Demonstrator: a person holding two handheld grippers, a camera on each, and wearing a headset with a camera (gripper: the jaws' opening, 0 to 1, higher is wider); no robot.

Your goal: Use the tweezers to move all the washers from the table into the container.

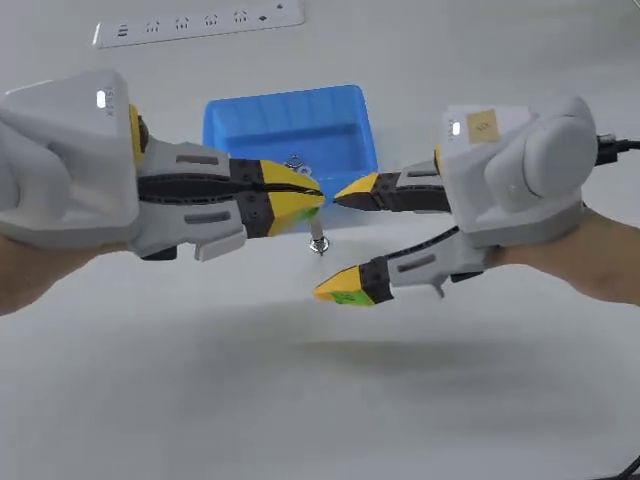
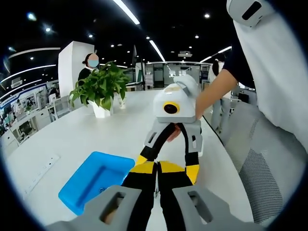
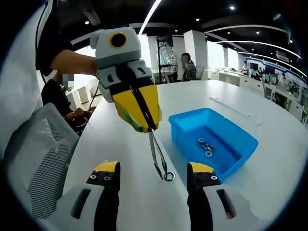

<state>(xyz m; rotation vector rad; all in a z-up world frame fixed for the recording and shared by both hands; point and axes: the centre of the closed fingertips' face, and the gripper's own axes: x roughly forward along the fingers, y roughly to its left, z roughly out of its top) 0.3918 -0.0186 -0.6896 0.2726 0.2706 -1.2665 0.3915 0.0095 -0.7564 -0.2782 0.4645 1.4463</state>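
My left gripper (image 1: 312,200) is shut on thin metal tweezers (image 1: 316,232) that point down at the white table. The tweezers (image 3: 156,151) pinch a small steel washer (image 3: 169,176) at their tips, just above or on the tabletop, in front of the blue container (image 1: 290,125). Several washers (image 3: 204,144) lie inside the container (image 3: 211,139). My right gripper (image 1: 338,243) is open, facing the left one, its jaws above and below the tweezers' tip without touching it. In the right gripper view its own yellow-tipped jaws (image 3: 153,168) straddle the washer.
A white power strip (image 1: 195,22) lies at the table's far edge behind the container. A potted plant (image 2: 101,86) stands further along the table. A mesh chair (image 3: 38,159) sits beside the table, and people stand in the background.
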